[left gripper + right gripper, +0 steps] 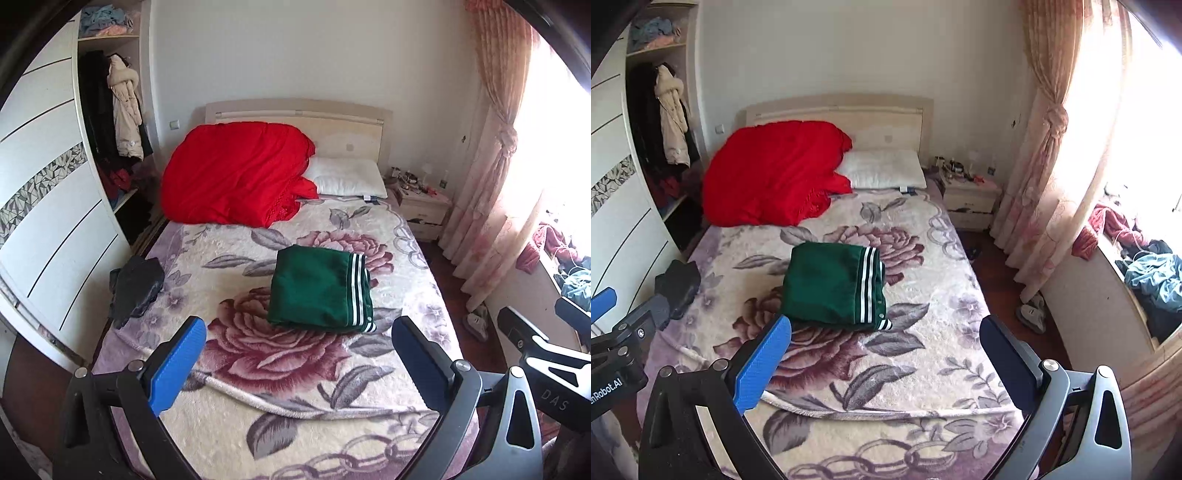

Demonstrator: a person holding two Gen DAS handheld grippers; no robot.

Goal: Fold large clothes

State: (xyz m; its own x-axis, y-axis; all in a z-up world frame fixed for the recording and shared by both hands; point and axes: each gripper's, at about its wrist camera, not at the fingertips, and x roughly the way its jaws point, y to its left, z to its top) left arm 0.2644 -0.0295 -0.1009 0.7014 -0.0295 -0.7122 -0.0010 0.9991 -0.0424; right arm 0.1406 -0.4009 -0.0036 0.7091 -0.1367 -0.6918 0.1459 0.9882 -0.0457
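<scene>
Two grippers held apart, empty: left gripper point(297, 363), right gripper point(886, 360). Green garment point(319, 290) folded mid-bed; dark garment point(136, 286) far left best grasped by edges, spread flat.

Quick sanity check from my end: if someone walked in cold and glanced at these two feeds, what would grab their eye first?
First the big red quilt bunched at the head of the bed, on the wardrobe side, next to a white pillow. Then the green garment with white stripes, folded into a neat block mid-bed on the floral blanket. Both grippers, left gripper and right gripper, hang open and empty above the foot of the bed.
</scene>
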